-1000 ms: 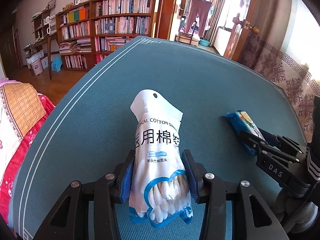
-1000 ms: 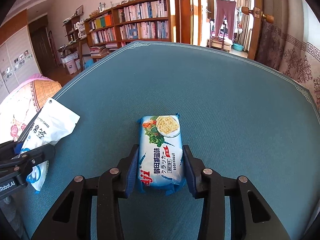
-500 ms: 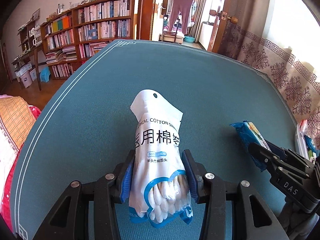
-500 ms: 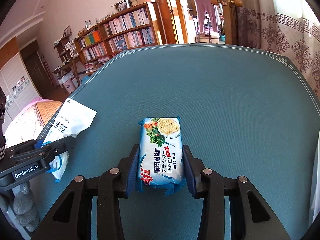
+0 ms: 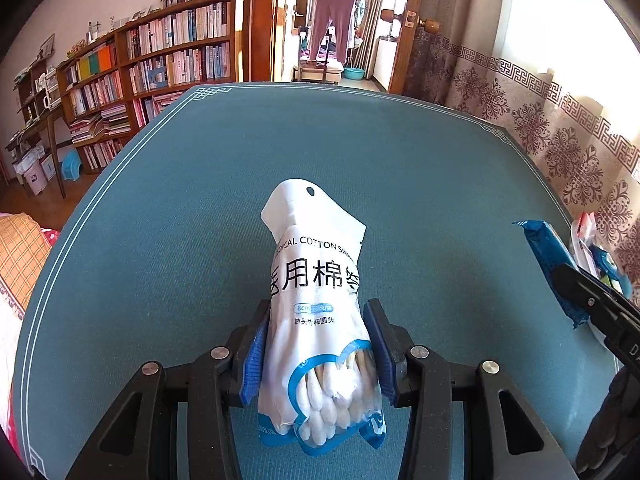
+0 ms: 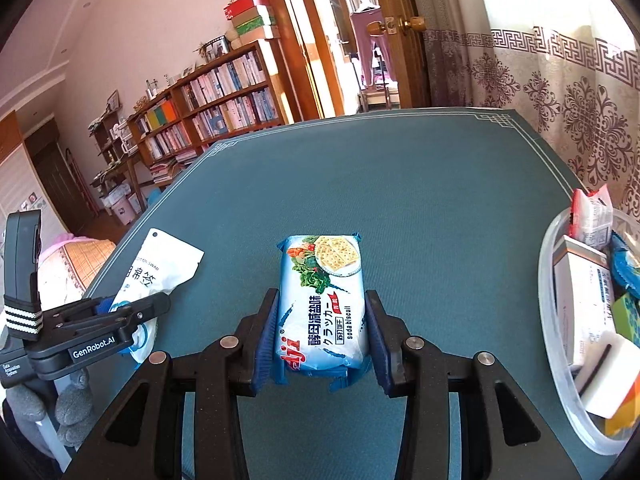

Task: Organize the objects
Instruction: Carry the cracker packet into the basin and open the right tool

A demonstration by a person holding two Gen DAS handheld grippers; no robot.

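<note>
left gripper [image 5: 316, 360] clenched on the lower half of one cotton swab bag [image 5: 320, 312], its top leaning free toward the far side; right gripper [image 6: 320, 344] clenched across one soda biscuit pack [image 6: 324, 304]. both packets sit above the teal table [image 6: 440, 200], each gripped across its width, apparently for carrying. one clear bin [image 6: 560, 392] at the near right edge holds several items (boxes, packets, a sponge; the exact number cannot be told), so it is the likely destination. counted: two grippers, two held packets, one bin
</note>
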